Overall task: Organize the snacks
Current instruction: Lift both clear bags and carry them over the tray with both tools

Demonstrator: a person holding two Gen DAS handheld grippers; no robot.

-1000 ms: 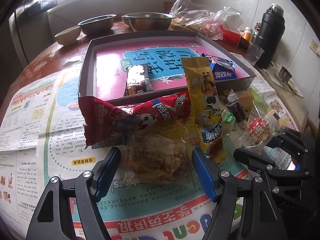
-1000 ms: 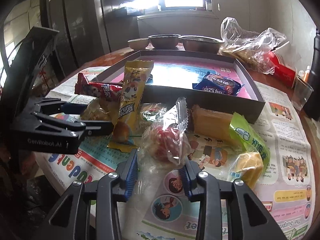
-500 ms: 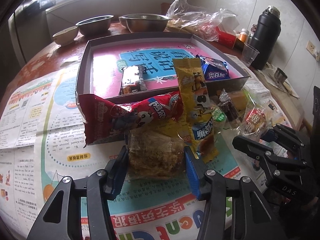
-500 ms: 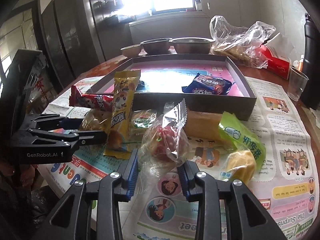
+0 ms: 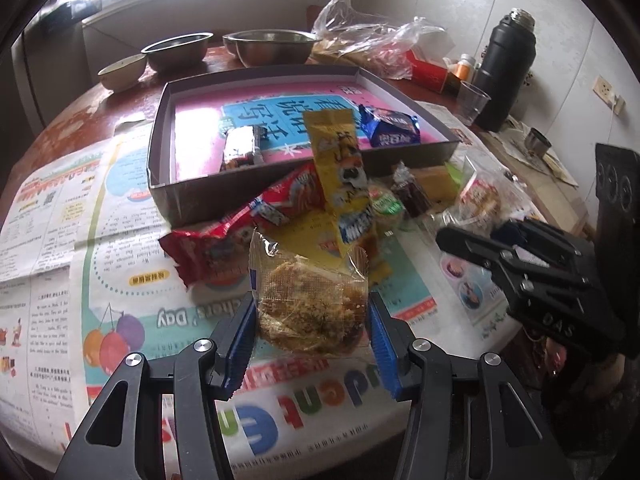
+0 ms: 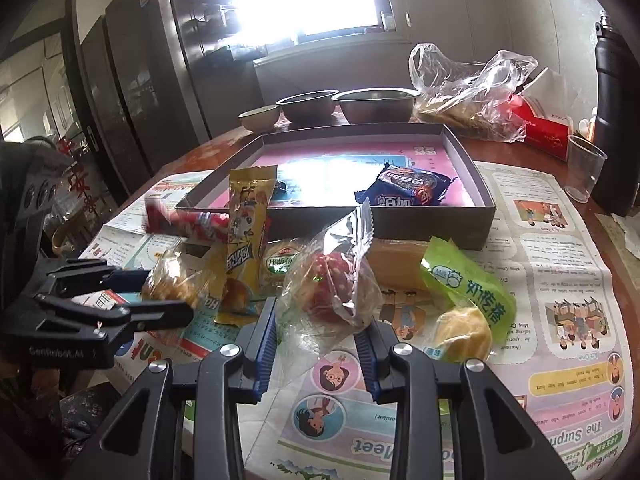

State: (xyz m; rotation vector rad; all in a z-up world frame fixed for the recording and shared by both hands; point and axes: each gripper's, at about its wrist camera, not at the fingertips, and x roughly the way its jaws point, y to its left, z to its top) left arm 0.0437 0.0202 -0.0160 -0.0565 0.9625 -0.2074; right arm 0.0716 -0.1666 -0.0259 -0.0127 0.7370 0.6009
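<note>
Evidently the left gripper (image 5: 312, 326) has its blue fingers (image 5: 244, 334) closed on a clear-wrapped flaky pastry (image 5: 310, 304), held by its sides, seemingly clear of the newspaper-covered tabletop (image 5: 120, 240). The right gripper (image 6: 318, 336) clamps the clear bag of a red-centred snack (image 6: 332, 288), its crimped end standing up. The shallow box (image 5: 160, 152) behind holds 2 packets, including a blue biscuit pack (image 5: 390, 128), so it is probably where both are headed.
</note>
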